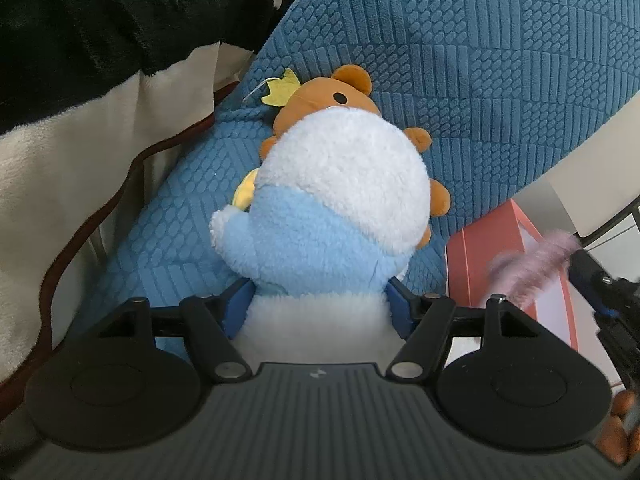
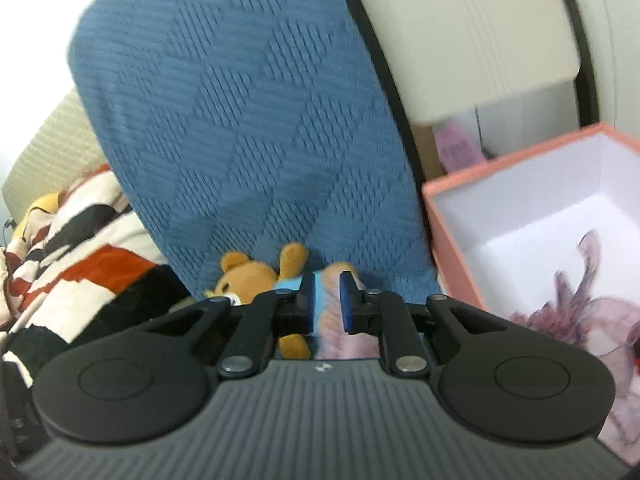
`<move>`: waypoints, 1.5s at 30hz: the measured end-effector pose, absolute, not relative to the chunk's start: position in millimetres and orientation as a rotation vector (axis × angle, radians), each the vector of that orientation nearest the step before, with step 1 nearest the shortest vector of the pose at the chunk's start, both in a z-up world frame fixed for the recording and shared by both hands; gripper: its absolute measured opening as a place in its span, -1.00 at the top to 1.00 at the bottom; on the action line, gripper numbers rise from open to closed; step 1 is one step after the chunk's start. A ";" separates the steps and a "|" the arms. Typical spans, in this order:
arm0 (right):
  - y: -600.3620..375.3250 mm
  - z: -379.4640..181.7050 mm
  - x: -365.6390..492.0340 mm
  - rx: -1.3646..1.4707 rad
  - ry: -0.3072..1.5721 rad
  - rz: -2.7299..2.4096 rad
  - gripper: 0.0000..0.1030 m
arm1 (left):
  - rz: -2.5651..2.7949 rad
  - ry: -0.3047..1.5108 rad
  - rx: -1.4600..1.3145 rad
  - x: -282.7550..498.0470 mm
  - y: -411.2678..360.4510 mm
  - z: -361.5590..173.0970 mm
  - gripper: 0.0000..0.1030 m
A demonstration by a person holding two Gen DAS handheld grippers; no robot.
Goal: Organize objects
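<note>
A blue-and-white plush toy fills the middle of the left wrist view, with my left gripper shut on its lower body, a blue pad on each side. Behind it a brown bear plush with a yellow crown lies against the blue cushion. My right gripper is shut on a pink fuzzy toy, which hangs as a fluffy strip at the far right of the left wrist view. The bear lies just beyond the right gripper's fingers. The pink box stands open to the right.
The pink box has a white inside and holds a purple-pink plush. A black, white and orange striped blanket lies to the left of the cushion. A cream padded panel stands behind the box.
</note>
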State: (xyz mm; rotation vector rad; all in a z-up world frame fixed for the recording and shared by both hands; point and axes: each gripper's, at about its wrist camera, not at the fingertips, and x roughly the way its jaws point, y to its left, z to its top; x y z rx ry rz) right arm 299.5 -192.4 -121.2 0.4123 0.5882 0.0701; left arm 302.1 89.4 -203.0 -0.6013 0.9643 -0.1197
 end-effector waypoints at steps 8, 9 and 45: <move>-193.4 -142.2 315.3 0.453 0.707 0.110 0.60 | -0.141 0.981 -0.593 306.1 87.9 -204.0 -0.60; -192.5 -141.5 310.0 0.445 0.715 0.129 0.55 | -0.144 0.989 -0.595 307.1 87.5 -204.5 -0.61; -173.2 -225.3 334.4 0.171 1.084 0.145 -0.09 | -0.188 1.068 -0.622 318.6 82.9 -215.7 -0.77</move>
